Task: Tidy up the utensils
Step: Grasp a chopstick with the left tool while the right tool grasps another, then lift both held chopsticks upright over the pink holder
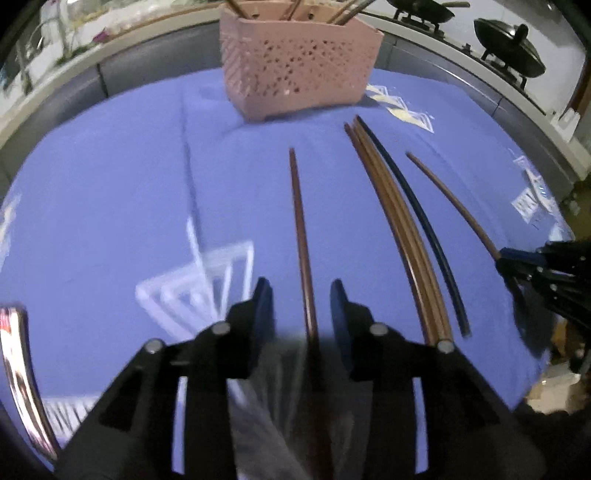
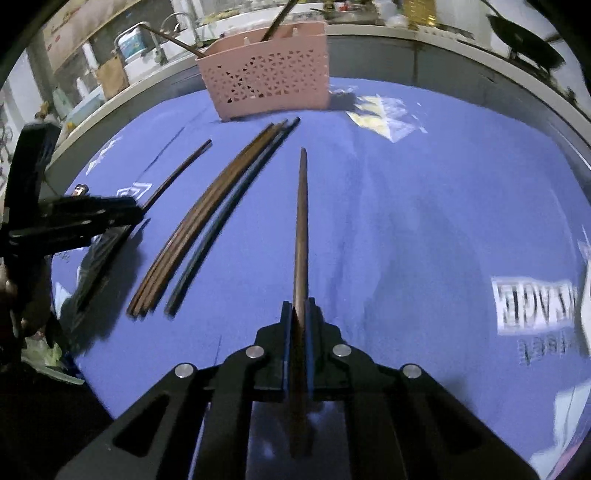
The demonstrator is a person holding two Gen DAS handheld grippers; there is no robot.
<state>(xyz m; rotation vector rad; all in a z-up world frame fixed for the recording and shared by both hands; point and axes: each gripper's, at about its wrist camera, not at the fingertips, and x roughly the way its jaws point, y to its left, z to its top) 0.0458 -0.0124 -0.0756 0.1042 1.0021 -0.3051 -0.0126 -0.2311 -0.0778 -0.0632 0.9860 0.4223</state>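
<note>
A pink perforated basket (image 1: 299, 70) (image 2: 266, 77) stands at the far side of the blue cloth with several chopsticks sticking out of it. My left gripper (image 1: 301, 299) is open, its fingers either side of a brown chopstick (image 1: 299, 221), and neither pad presses on it. My right gripper (image 2: 301, 308) is shut on another brown chopstick (image 2: 303, 221) that points toward the basket. Between the two lie a bundle of brown chopsticks (image 1: 399, 229) (image 2: 207, 218) and one dark blue chopstick (image 1: 417, 210) (image 2: 229, 206). Each gripper shows in the other's view: the right gripper (image 1: 509, 260) and the left gripper (image 2: 129, 214).
The blue tablecloth (image 1: 110, 184) carries white printed patterns. A clear plastic bag (image 2: 380, 110) lies right of the basket. Behind the table runs a counter with black woks (image 1: 509, 48) and a sink tap (image 2: 173, 22). A shiny object (image 1: 14, 369) sits at the left edge.
</note>
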